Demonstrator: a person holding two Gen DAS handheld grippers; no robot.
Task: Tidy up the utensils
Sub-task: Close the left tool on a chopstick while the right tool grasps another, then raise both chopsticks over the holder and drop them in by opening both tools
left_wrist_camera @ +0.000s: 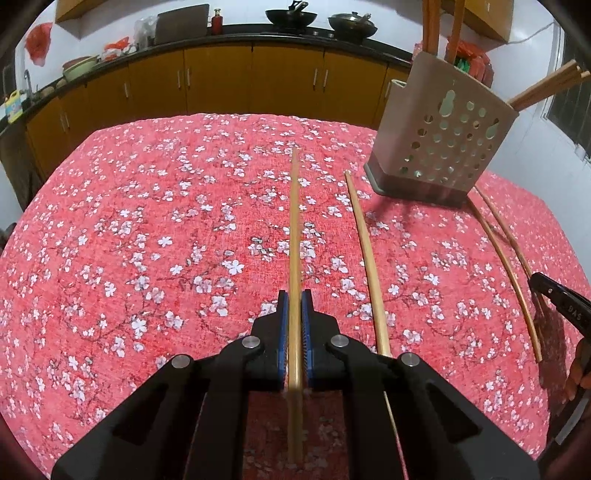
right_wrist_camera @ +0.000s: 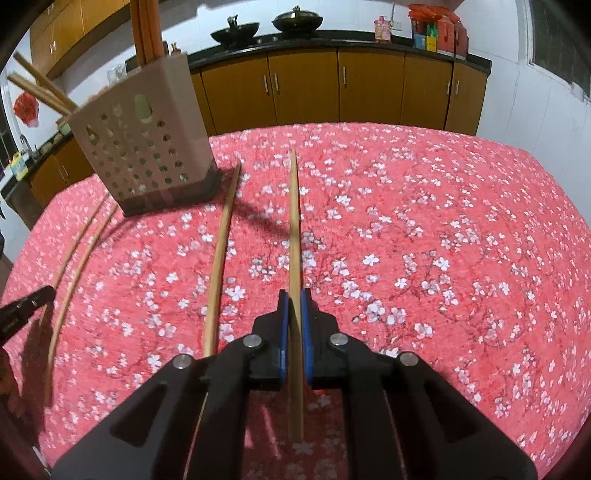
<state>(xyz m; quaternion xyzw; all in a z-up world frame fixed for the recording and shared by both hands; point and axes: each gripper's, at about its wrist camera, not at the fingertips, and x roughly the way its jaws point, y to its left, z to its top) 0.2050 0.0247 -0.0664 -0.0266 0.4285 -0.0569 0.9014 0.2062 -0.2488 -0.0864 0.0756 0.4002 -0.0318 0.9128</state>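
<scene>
My left gripper (left_wrist_camera: 294, 295) is shut on a wooden chopstick (left_wrist_camera: 294, 229) that points forward over the red floral tablecloth. My right gripper (right_wrist_camera: 294, 295) is shut on another wooden chopstick (right_wrist_camera: 294, 221), also pointing forward. A beige perforated utensil holder (left_wrist_camera: 439, 147) stands at the far right in the left wrist view and at the far left in the right wrist view (right_wrist_camera: 144, 151), with several chopsticks and utensil handles sticking out. A loose chopstick (left_wrist_camera: 365, 254) lies right of my left gripper. Two more (left_wrist_camera: 506, 258) lie further right. A loose chopstick (right_wrist_camera: 219, 258) lies left of my right gripper.
The table (left_wrist_camera: 147, 221) is covered in a red cloth with white blossoms. Behind it runs a kitchen counter (left_wrist_camera: 221, 40) with yellow cabinets, woks (left_wrist_camera: 291, 16) and bottles. The other gripper's tip shows at the right edge (left_wrist_camera: 557, 306) and at the left edge of the right wrist view (right_wrist_camera: 26, 306).
</scene>
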